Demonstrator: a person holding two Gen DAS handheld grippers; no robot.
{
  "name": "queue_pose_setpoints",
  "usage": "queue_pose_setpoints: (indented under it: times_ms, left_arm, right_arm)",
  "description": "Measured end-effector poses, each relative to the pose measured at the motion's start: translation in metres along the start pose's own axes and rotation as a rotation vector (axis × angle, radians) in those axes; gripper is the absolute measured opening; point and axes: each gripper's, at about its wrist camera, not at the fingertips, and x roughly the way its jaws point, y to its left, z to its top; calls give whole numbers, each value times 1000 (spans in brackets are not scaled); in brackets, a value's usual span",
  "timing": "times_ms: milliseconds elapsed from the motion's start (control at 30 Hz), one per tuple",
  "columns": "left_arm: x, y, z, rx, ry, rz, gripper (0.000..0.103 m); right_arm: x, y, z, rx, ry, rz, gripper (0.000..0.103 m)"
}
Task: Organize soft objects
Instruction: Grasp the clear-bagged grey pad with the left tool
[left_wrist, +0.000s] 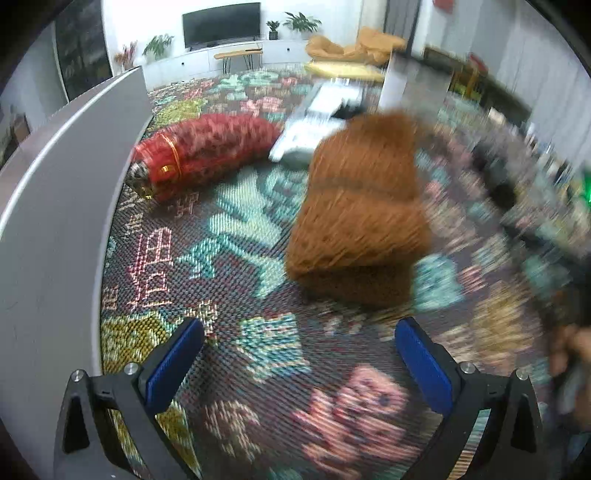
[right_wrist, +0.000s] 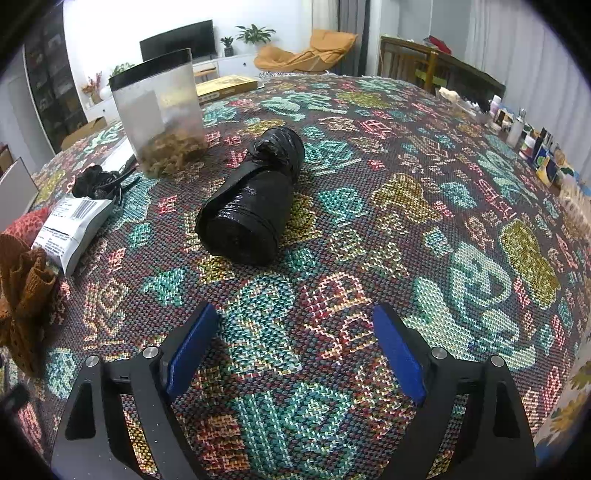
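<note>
A folded orange-brown knitted piece (left_wrist: 360, 206) lies on the patterned tablecloth (left_wrist: 229, 236), a short way ahead of my left gripper (left_wrist: 299, 363), which is open with nothing between its blue pads. Further back to the left lies a red knitted roll (left_wrist: 207, 147) with a gold band. In the right wrist view a black rolled bundle (right_wrist: 251, 206) rests on the cloth ahead and slightly left of my right gripper (right_wrist: 295, 350), open and empty. The orange-brown knit (right_wrist: 26, 291) shows at the left edge there, the red knit (right_wrist: 31, 225) behind it.
A grey box wall (left_wrist: 66, 192) curves along the left. A white printed packet (right_wrist: 72, 230), a black hair clip (right_wrist: 98, 182) and a clear container (right_wrist: 162, 110) with brown stuff stand behind the bundle. Small bottles and boxes (right_wrist: 532, 147) line the table's right edge.
</note>
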Motion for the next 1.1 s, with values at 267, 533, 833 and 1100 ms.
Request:
queue_pose_setpoints:
  times_ms: [267, 533, 833, 1100]
  left_arm:
    - [-47, -7, 125, 34, -28, -81, 103]
    - [68, 42, 261, -122, 153, -121, 103]
    - [186, 17, 322, -130, 253, -175, 102]
    - [230, -22, 343, -16, 299, -233, 102]
  right_arm:
    - [0, 0, 0, 1, 0, 1, 89]
    - [1, 1, 0, 0, 2, 6, 91]
    - [3, 4, 1, -3, 6, 15, 94]
    - [3, 3, 1, -2, 6, 16, 95]
